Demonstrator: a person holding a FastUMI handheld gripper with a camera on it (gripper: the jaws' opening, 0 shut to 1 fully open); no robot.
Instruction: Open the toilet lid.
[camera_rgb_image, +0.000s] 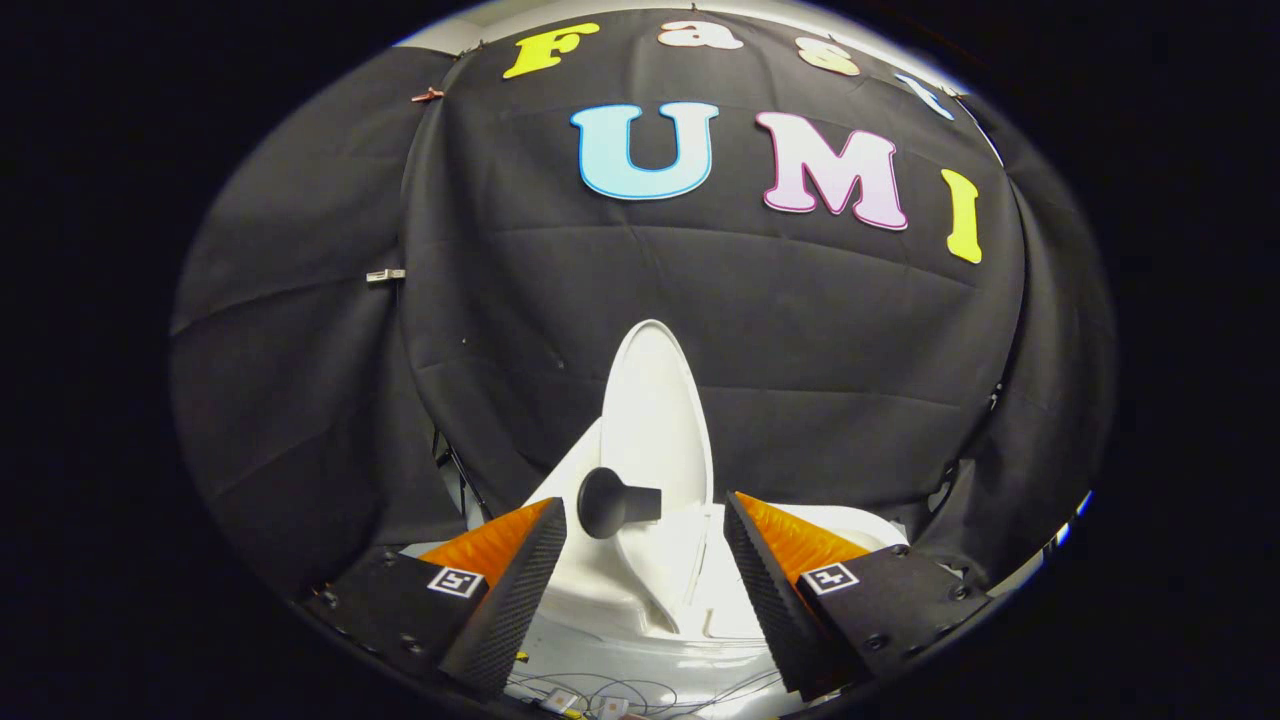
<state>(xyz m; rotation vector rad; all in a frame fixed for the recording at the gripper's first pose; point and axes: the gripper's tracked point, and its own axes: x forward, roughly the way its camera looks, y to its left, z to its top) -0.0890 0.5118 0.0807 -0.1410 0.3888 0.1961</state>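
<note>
- Black cloth wall (800, 330) behind, matte and creased, hung in draped panels and pinned by small clips along the left seam.
- Gripper (645, 560) aimed forward and slightly down at a white toilet (700, 600), fingers splayed apart in a wide V, gripping nothing.
- Left finger (510, 590) and right finger (770, 590) wedge-shaped, inner faces finely dimpled like textured rubber; neither touching the lid.
- Small square black-and-white marker tags on top of each finger base; no readable writing on them.
- Toilet lid (655, 420) raised, standing close to upright against the cloth, between and beyond the fingertips; smooth, glossy, oval, with a thin raised rim.
- Dark knob handle (612, 502) jutting from the lid's lower part toward the camera, rounded mushroom-like head on a short stem, just ahead of the left fingertip and apart from it.
- Glossy white seat and bowl rim below the lid, between the fingers.
- Thin wires (620, 692) lying loosely coiled below the toilet's front, near the finger bases.
</note>
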